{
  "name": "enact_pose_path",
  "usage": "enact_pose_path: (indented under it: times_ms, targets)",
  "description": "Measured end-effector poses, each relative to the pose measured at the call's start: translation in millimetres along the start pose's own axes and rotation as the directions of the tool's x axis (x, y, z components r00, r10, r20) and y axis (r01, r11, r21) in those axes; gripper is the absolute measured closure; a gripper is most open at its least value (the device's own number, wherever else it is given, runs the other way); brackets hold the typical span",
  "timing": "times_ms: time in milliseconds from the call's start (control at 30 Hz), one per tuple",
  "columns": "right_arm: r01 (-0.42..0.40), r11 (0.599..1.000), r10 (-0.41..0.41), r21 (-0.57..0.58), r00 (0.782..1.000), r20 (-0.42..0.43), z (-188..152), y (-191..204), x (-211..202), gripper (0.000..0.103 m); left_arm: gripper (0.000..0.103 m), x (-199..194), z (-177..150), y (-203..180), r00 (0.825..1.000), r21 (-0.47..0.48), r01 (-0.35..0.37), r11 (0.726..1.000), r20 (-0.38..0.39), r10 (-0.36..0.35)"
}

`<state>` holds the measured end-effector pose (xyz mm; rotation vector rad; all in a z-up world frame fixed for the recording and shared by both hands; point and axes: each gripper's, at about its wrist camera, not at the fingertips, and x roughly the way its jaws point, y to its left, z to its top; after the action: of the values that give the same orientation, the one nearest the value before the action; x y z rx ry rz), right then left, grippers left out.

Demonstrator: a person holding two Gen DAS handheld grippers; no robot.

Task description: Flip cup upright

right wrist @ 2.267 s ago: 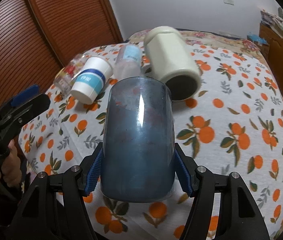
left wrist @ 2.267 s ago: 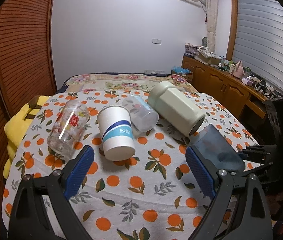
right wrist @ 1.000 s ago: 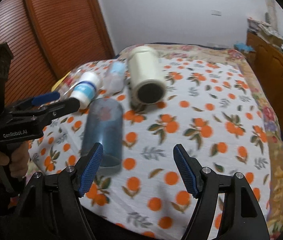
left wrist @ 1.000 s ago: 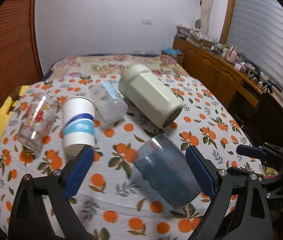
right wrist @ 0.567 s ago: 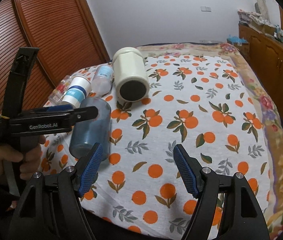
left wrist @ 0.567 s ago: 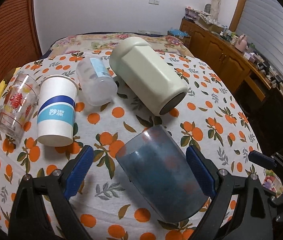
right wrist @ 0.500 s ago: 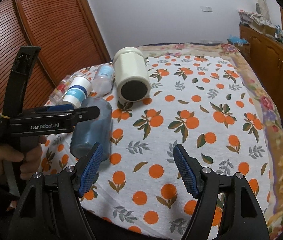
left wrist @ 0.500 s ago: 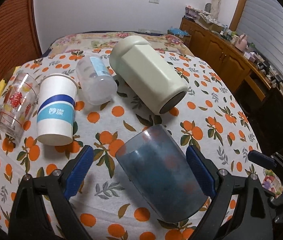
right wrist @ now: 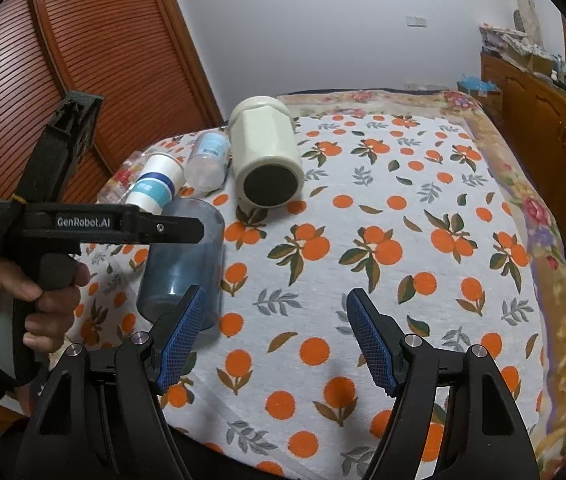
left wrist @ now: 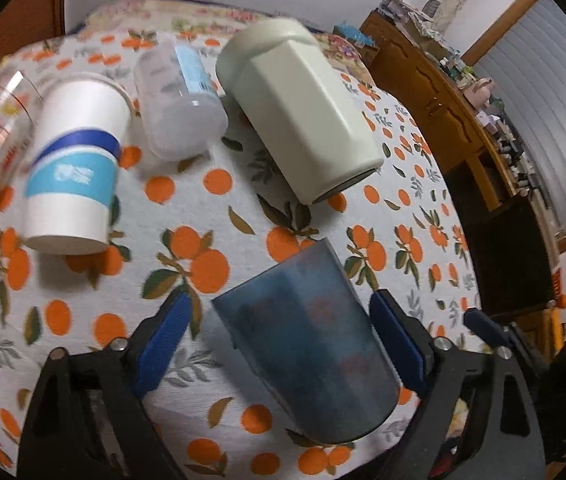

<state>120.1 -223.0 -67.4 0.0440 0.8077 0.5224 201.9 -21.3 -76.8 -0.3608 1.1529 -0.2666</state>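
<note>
Blue cup, released moments ago by the right gripper, lies sideways near the worktop's front edge between the left gripper's wide-open, empty jaws; right jaws likewise gape empty, so uprighting remains undone.

From the left wrist, the orange-print cloth is looked down on steeply and from close by, so that the blue cup lying between the left gripper fingers fills the lower frame. From the right wrist, the same cloth is seen from farther back and at a shallower angle, facing the far wall. The blue cup, paper cup and cream jar are shared by both views, and the left gripper is seen side-on in the right one.
</note>
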Motion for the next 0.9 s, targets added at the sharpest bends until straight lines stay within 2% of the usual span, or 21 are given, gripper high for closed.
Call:
enact_pose_path:
  times_ms: [167, 367, 600, 767, 900]
  targets:
    - [0.004, 1.000, -0.004, 0.007, 1.000, -0.002, -0.9, -3.3, 0.0, 0.028, 0.016, 8.1, 1.7, 1.6, 0.998, -0.034, 0.025, 0.999, -0.054, -0.026]
    - [0.004, 1.000, -0.004, 0.006, 1.000, -0.004, -0.6, -3.6, 0.0, 0.028, 0.025, 10.9, 1.1, 0.9, 0.996, -0.036, 0.043, 0.998, -0.079, -0.045]
    - [0.007, 1.000, -0.006, 0.004, 1.000, -0.012, -1.0, -3.2, 3.1, 0.028, 0.027, 8.8, 6.2, 3.4, 0.999, 0.006, 0.014, 1.000, -0.048, -0.014]
    - [0.011, 1.000, -0.011, 0.012, 1.000, -0.023, -2.9, -5.6, 6.4, 0.028, 0.028, -3.3, 2.5, -0.6, 0.999, 0.096, -0.038, 0.995, 0.031, 0.035]
    - [0.012, 1.000, -0.012, 0.011, 1.000, -0.028, -3.4, -4.3, 7.4, 0.028, 0.030, -19.6, -1.4, -5.5, 0.993, 0.154, -0.064, 0.986, 0.109, 0.048]
